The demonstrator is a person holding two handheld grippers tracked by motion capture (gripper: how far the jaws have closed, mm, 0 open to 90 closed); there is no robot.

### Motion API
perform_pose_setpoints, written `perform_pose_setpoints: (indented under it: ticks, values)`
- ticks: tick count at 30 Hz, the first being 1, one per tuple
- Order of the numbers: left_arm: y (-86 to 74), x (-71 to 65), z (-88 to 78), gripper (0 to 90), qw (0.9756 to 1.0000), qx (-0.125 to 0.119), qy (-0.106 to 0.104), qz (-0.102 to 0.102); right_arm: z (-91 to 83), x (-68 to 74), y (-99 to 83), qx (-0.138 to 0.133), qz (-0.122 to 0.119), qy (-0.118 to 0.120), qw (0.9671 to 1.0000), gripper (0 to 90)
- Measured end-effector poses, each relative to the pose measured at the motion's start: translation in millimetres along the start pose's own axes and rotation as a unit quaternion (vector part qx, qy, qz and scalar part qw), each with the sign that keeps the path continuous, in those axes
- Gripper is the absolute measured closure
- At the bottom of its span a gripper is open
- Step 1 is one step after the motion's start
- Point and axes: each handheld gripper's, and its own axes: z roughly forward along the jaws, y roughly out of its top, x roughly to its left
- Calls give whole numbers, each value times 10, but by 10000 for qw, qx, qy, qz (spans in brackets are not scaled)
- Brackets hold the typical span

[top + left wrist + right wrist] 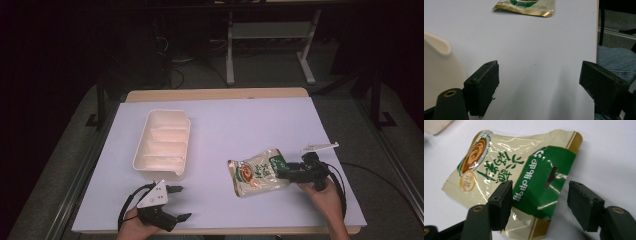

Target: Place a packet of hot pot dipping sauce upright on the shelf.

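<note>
Nearby, a white tray (162, 144) sits well left of the pouch (256, 172).

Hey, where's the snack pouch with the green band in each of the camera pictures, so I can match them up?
High view: the snack pouch lies right of centre on the table, with the right gripper at its green end.
Left gripper view: its gold bottom edge sits at the top, left of centre.
Right gripper view: it spans the middle, its green band between the open jaws.
Shared landmark: the cream tray.

The pouch (525, 7) is cut off by the left gripper view's top edge.
</note>
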Motion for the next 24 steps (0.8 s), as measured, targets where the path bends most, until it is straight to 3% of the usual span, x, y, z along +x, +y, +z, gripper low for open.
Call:
perform_pose_setpoints:
  ticks: [24]
  values:
    - [5, 5, 4, 157, 10000, 18, -2, 35, -38, 87, 31, -264, -47, 346, 9990, 423]
